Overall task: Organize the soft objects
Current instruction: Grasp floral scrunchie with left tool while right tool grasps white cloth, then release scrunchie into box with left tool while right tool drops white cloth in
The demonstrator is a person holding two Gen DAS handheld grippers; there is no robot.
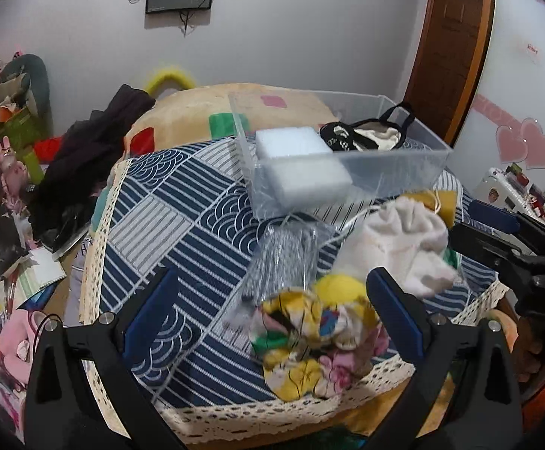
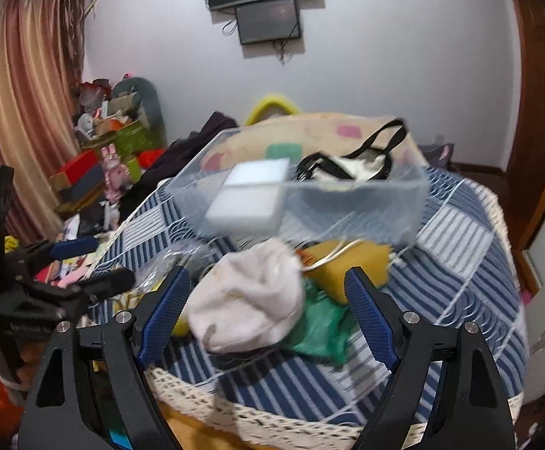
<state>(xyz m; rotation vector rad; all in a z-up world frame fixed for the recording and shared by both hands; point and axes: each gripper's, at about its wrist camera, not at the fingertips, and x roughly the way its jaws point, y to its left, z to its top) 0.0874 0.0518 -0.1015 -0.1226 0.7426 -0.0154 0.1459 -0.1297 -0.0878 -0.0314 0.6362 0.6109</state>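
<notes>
While both pairs of tongs hang open with nothing between them, I have the pile of soft things on the bench (image 1: 152, 202) right ahead of me. My left tongs (image 1: 272, 307) frame a crumpled floral cloth (image 1: 310, 341), yellow and pink, at the near edge. My right tongs (image 2: 268, 315) frame a white cloth bundle (image 2: 250, 300), plush and slumped, with a green cloth (image 2: 321, 330) just beside it and a yellow sponge block (image 2: 347, 266) behind. A crinkled clear plastic bag (image 1: 283, 251) lies between the pile and the clear bin (image 1: 404, 172), which already holds a white foam block (image 1: 298, 165) and a black-handled tote (image 1: 366, 135).

My worry is the tangle. A thin white cord (image 2: 328, 255) runs over the sponge towards the white bundle, and I cannot tell whether it is attached to either. If I close on the bundle and lift, I judge the cord could drag the sponge or snag the green cloth. The floral cloth sits close to the lace-trimmed edge of the bench, so a clumsy push from the left could send it over. The plastic is slick and springy and may slip from the pads, while the woven cover beneath could bunch up if I pinch too low. The right view is blurred, so fine edges there are unsure.
</notes>
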